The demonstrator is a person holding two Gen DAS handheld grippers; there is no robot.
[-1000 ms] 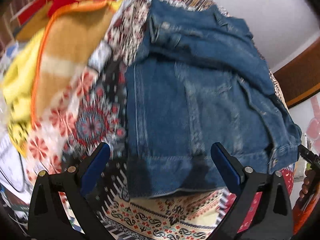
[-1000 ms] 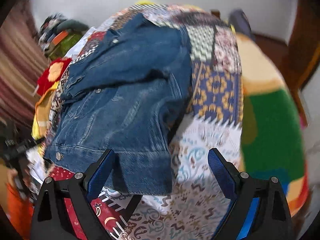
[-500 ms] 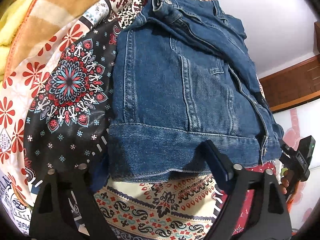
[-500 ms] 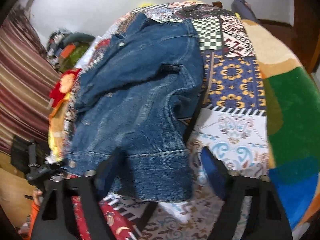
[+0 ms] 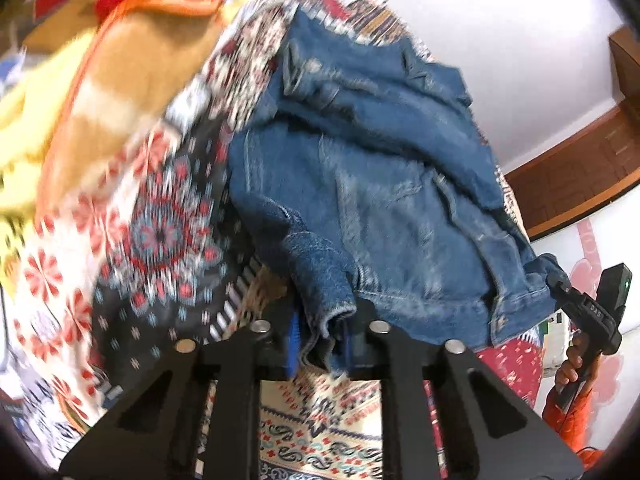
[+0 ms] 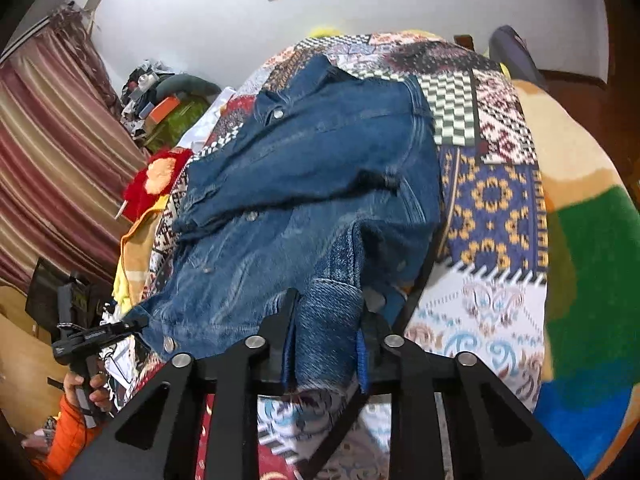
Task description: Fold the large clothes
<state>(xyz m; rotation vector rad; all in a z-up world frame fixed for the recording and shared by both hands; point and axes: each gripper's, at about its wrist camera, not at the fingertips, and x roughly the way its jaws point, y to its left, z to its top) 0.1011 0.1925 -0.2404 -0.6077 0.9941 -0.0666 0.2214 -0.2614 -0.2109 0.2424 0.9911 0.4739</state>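
Patchwork patterned bedspread (image 6: 496,200) carried a blue denim jacket (image 6: 320,168); left gripper (image 5: 320,344) and right gripper (image 6: 324,344) each pinched its hem.

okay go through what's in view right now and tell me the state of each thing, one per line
Denim jacket: lying on the bed, sleeve folded across the front, hem bunched and lifted at both near corners.
Left gripper: shut on the jacket's hem corner.
Right gripper: shut on the other hem corner.
Patchwork bedspread: spread flat under the jacket.

Motion blur smears the patchwork bedspread (image 5: 160,236) along its left edge. Bunched denim jacket (image 5: 360,184) hem hides each gripper's blue pads (image 6: 362,354). The person's orange sleeve (image 6: 68,436) is cut off at the frame's edge.
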